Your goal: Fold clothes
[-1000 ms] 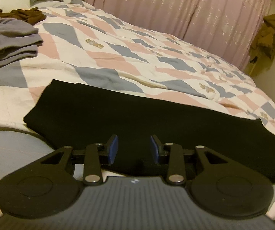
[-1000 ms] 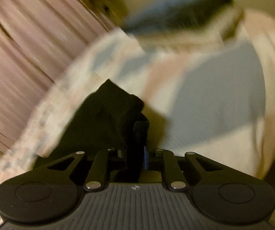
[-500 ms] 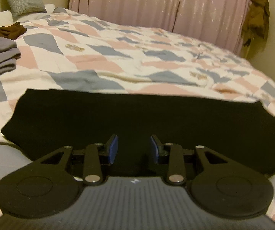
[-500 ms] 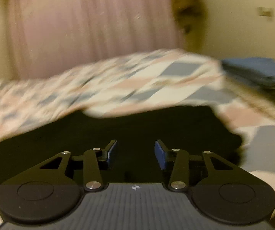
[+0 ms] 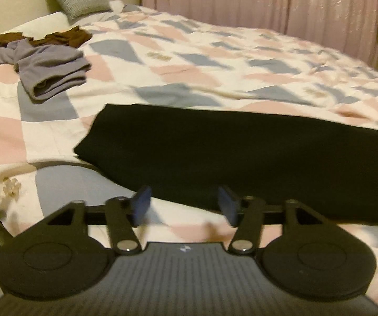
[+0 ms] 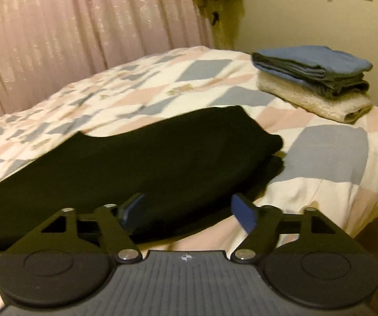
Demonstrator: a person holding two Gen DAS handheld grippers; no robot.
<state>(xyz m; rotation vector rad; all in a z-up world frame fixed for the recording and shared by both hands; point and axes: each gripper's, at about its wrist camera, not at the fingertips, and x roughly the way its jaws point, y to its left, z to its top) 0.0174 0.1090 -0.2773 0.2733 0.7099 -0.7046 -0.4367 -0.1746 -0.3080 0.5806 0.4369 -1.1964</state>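
Black garment (image 5: pixel 241 158) lies lengthwise along the bed's (image 5: pixel 215 79) near edge, just ahead of both spread, empty grippers: left gripper (image 5: pixel 183 206) by one end, right gripper (image 6: pixel 187 210) by the other.

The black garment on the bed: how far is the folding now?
Done: a folded stack sits at the bed's corner. In hand: nothing; the left gripper and right gripper are open beside the long-folded black garment. Left: its shorter folds, plus the grey and brown clothes.
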